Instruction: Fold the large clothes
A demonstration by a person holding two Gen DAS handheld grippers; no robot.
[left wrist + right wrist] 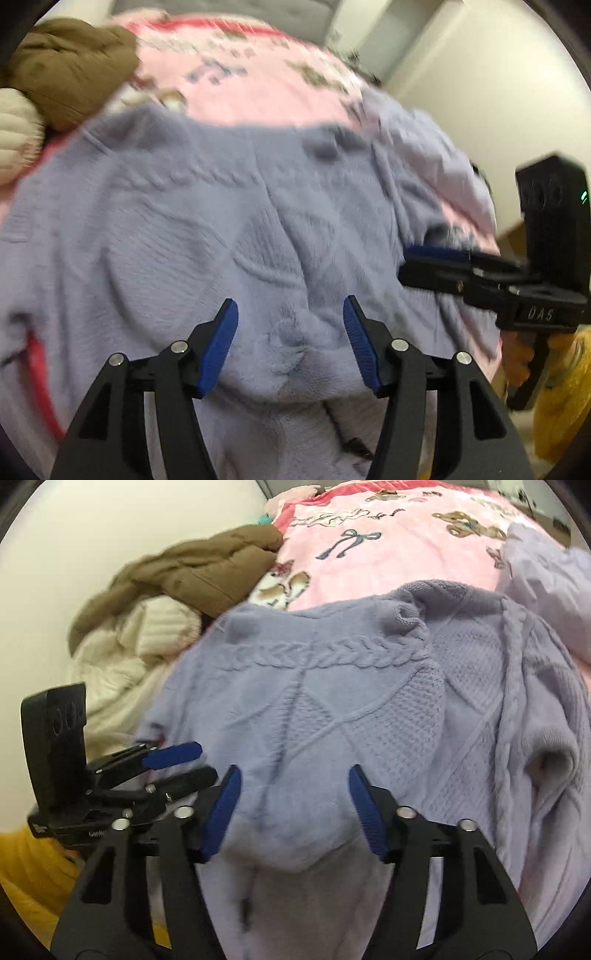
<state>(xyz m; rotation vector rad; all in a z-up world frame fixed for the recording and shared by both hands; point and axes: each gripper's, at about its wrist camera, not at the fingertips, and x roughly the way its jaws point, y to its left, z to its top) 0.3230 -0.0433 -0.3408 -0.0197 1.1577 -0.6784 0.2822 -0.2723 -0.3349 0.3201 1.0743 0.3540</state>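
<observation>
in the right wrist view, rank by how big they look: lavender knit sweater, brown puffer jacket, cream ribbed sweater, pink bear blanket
1. Lavender cable-knit sweater, though it lies nearest the camera.
2. Pink bear-print blanket.
3. Brown quilted puffer jacket and cream ribbed knit sweater: they look about alike, so no ranking between them.

A lavender cable-knit sweater point(332, 701) lies spread and rumpled, its braided band running across the upper part and diamond patterns below. One ribbed cuff curls open at the right, and its near edge bunches into a soft fold.
</observation>
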